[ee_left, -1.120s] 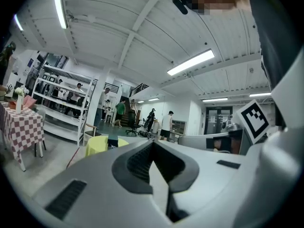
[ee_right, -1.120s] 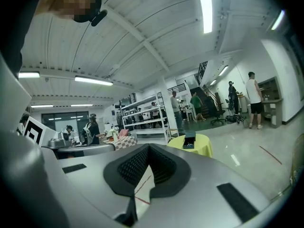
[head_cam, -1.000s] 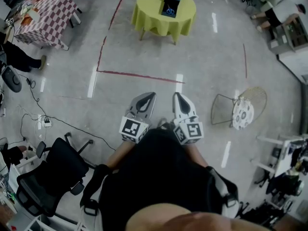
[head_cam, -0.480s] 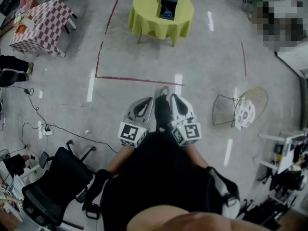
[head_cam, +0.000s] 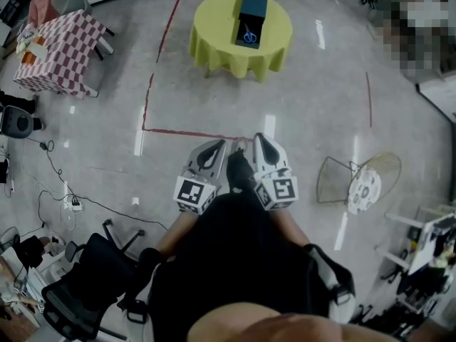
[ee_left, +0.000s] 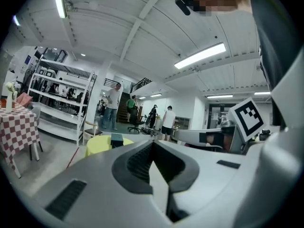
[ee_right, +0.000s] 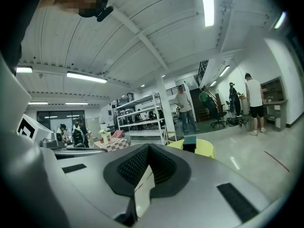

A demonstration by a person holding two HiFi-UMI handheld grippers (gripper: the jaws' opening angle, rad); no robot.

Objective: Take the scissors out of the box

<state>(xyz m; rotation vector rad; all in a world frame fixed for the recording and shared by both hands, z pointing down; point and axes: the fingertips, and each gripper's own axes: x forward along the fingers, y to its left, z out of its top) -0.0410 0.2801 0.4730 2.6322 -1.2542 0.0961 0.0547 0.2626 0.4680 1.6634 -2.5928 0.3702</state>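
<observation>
Head view is showing scissors (head_cam: 249,35) lying in the box (head_cam: 252,9) on the yellow table (head_cam: 214,45), well ahead, long axis seemingly running away from me; I'm holding left gripper (head_cam: 219,144) and right gripper (head_cam: 258,138) pinched together and empty, right lining up slightly better.

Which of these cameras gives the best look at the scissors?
The head view. It looks down from above into the box on the yellow table, where the blue-handled scissors lie, small but clear. Both gripper views see the box only from the side and far off, so the scissors inside are hidden from them.
</observation>
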